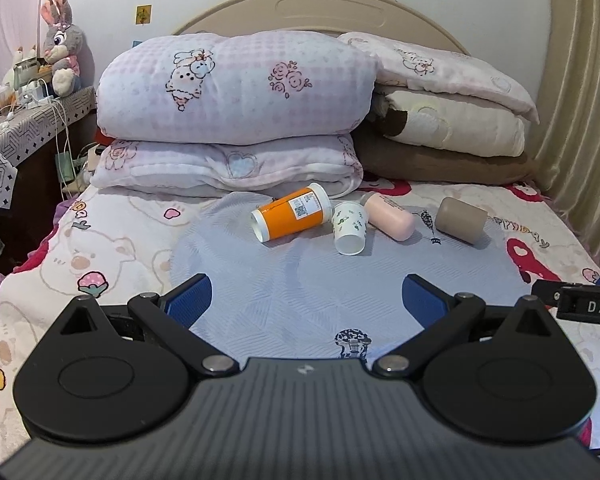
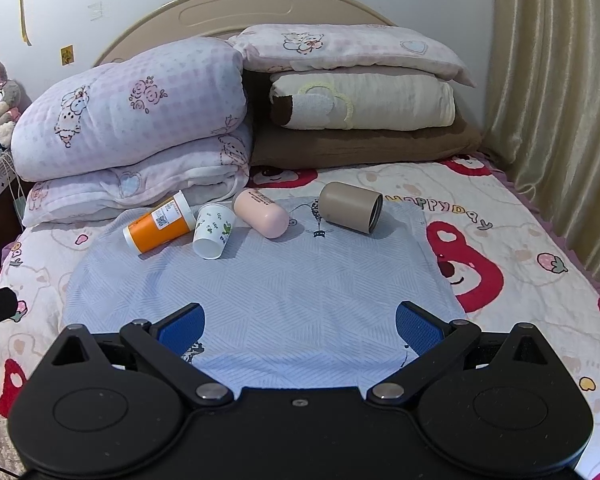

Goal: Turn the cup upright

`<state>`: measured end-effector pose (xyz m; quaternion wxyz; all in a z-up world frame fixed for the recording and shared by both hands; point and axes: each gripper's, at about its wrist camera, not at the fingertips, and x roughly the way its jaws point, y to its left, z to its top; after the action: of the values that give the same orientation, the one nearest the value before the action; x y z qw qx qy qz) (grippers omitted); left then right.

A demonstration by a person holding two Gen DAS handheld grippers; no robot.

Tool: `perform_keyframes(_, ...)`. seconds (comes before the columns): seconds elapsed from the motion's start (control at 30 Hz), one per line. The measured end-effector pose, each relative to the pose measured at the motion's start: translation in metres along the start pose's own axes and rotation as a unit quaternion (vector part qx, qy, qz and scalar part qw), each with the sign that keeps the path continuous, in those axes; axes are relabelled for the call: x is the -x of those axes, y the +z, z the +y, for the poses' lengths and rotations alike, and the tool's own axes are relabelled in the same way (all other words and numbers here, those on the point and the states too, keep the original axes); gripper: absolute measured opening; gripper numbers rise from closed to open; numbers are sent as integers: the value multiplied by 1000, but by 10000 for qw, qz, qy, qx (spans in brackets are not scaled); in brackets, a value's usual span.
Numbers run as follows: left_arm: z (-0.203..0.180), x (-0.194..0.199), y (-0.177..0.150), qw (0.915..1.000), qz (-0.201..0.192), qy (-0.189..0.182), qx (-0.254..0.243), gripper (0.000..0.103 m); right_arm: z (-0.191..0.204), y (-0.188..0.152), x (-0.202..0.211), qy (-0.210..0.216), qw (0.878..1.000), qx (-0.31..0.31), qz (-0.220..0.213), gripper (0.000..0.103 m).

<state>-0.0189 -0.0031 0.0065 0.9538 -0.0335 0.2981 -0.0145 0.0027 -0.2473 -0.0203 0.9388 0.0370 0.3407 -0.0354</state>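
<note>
We see our left claw [image 1: 306, 296] and right claw [image 2: 298, 326] spread apart, empty, above a ribbed blue cloth [image 2: 260, 280]; the printed paper cup [image 2: 213, 231] lies tipped.

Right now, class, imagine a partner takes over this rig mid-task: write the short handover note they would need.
Left gripper: open, empty, held back from the cups.
Right gripper: open, empty, also held back.
Four containers lie tipped over in a row on the pale blue cloth: orange bottle, white paper cup beside it, pink cup, taupe cup farthest right.
Done: nothing yet; no cup stands upright.
Left: grip a tipped cup and stand it upright. The taupe cup probably suits the right gripper, the paper cup the left.
</note>
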Motion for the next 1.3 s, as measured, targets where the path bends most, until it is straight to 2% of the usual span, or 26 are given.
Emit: perform_keyframes(1.3, 3, -2, -11, 9999, 121, 60, -71, 103, 4, -2, 3, 9, 9999, 141, 22, 103)
